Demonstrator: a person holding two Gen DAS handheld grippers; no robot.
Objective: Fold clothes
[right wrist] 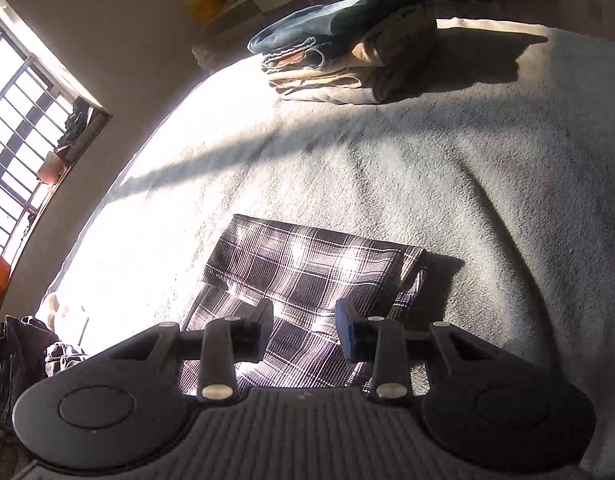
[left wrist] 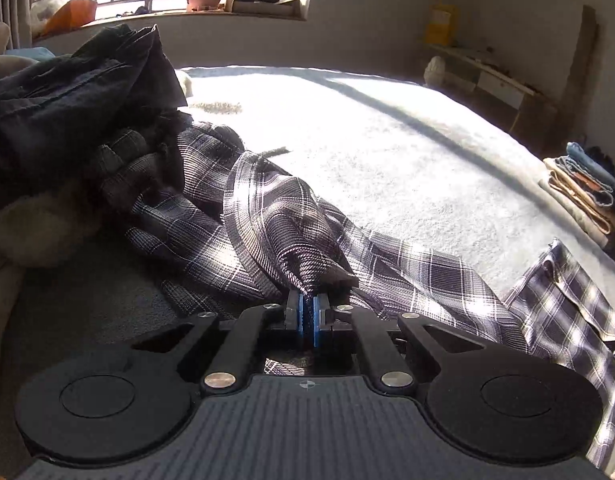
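Starting at the bed's left edge, a heap of dark clothes (left wrist: 79, 92) sits loose and crumpled, and beside it, hard to make out in the shade, lies something pale and soft. No fold shows anywhere in that heap, so by the look of it this is work left to do.

Moving inward, the plaid garment (left wrist: 267, 216) trails from the foot of the heap across the grey blanket (left wrist: 387, 140) toward the near edge. The left gripper (left wrist: 307, 312) has its blue pads clenched tight on a bunched peak of that plaid cloth, lifting it into a ridge. The garment is rumpled along its length here, not squared.

Further right, the right gripper (right wrist: 303, 320) hovers with its fingers spread wide and nothing between them, directly above the plaid garment's other end (right wrist: 307, 264). That end lies flat on the blanket with one straight doubled edge across it, so this piece reads as somewhere mid-fold: one end laid neat, the other bunched in the left grip.

At the far right corner of the bed, a stack of folded clothes (right wrist: 347, 52) stands tidy, denim on top of tan pieces. That share appears done.
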